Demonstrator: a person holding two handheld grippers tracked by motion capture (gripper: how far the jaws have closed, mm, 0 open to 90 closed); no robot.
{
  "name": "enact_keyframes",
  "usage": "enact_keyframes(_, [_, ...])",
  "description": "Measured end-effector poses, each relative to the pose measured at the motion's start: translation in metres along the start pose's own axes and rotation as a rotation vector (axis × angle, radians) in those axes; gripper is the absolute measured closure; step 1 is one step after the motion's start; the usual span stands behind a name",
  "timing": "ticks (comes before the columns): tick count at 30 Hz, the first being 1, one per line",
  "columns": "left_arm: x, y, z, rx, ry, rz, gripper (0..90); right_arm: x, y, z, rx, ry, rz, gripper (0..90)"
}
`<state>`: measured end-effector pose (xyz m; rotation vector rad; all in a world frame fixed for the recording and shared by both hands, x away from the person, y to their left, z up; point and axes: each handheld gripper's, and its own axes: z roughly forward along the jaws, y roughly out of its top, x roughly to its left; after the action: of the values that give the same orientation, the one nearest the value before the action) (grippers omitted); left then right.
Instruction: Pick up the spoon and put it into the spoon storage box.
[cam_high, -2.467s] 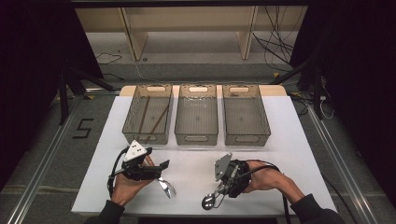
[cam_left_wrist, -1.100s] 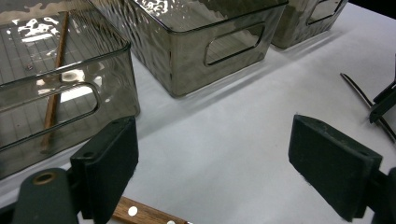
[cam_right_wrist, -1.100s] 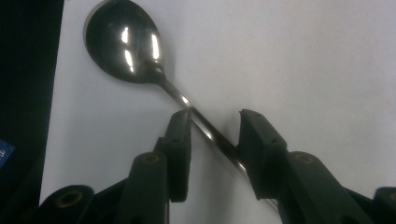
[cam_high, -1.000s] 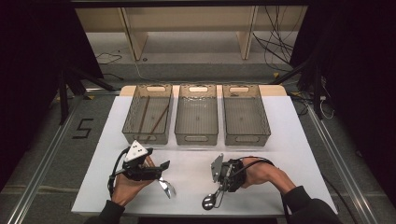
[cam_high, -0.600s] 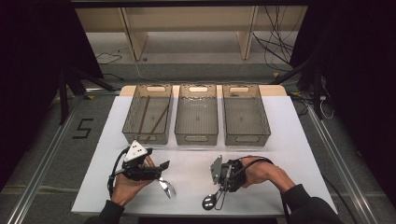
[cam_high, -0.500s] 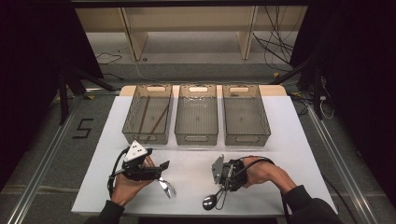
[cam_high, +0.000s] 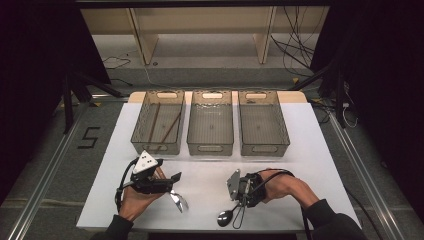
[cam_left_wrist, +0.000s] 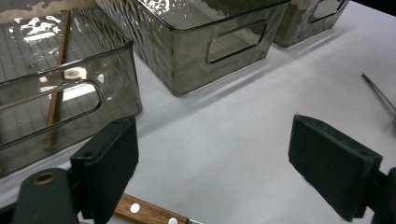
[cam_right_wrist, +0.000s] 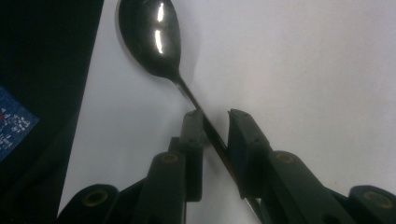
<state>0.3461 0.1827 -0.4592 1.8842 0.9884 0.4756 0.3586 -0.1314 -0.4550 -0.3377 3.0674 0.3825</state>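
Grippers: two | right gripper (cam_right_wrist: 212, 116) jaws just closing around one spoon (cam_right_wrist: 149, 37) handle at table (cam_high: 310, 150) near edge, small gap visible | left gripper (cam_left_wrist: 224, 154) wide open, holding nothing | three bins (cam_high: 210, 122) in row | one wooden-handled knife (cam_left_wrist: 149, 212) beneath left jaws
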Motion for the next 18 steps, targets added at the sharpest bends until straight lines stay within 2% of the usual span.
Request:
enact_keyframes(6, [0.0004, 0.0002, -0.0004, -0.002, 0.003, 0.005, 15.8, 0.0012, 0.0002, 0.0035, 0.020, 0.033, -0.021, 73.4])
enact_keyframes(12, [-0.0007, 0.0003, 0.0001, -0.002, 0.002, 0.000, 15.9, 0.0021, 0.0018, 0.0054, 0.030, 0.034, -0.036, 72.1])
enact_keyframes(15, [-0.0014, 0.0005, 0.0004, -0.003, 0.000, 0.000, 15.9, 0.0018, 0.0035, 0.0054, 0.051, 0.032, -0.064, 72.2])
enact_keyframes(18, [-0.0015, 0.0006, 0.0003, -0.004, 0.000, 0.000, 16.0, 0.0024, 0.0047, 0.0060, 0.051, 0.035, -0.056, 73.3])
